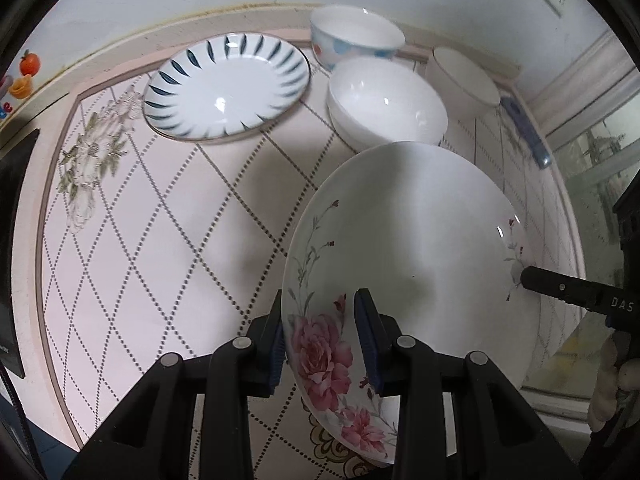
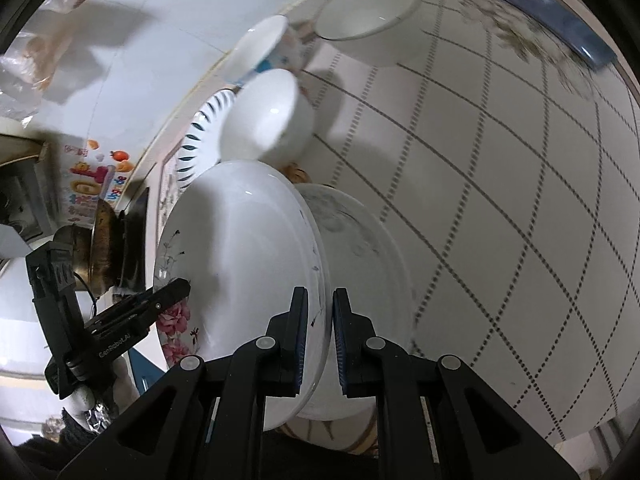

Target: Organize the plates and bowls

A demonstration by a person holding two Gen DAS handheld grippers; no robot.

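I have the floral plate (image 1: 408, 264) pinched at two opposite spots on its rim, one gripper on each side. My left gripper (image 1: 320, 344) is clenched on the near edge, right where the big pink rose is painted; one pad sits under the rim and the other on the plate's face. From this wrist I see my right gripper (image 1: 524, 274) coming in from the far right and biting the opposite rim by a small flower sprig.

From the right wrist, my right gripper (image 2: 320, 340) is closed tight on the thin rim, a pad on either side of the edge, with the plate (image 2: 240, 264) tilted and spreading away to the left of the fingers. The left gripper (image 2: 176, 290) shows at the plate's far left edge, over the rose. A second, paler plate (image 2: 360, 240) lies just beyond my right fingers; I cannot tell whether the two plates are touching.

Ahead of the left gripper on the pink quilted tablecloth (image 1: 168, 240) are the other dishes: a plate with dark blue strokes round its rim (image 1: 226, 88) ahead and to the left, a plain white bowl (image 1: 386, 104) straight beyond the held plate, a bowl with blue and red spots (image 1: 356, 38) behind that, and another white bowl (image 1: 464, 80) to the right. A blue phone-like slab (image 1: 528, 136) lies farther right near the table edge.
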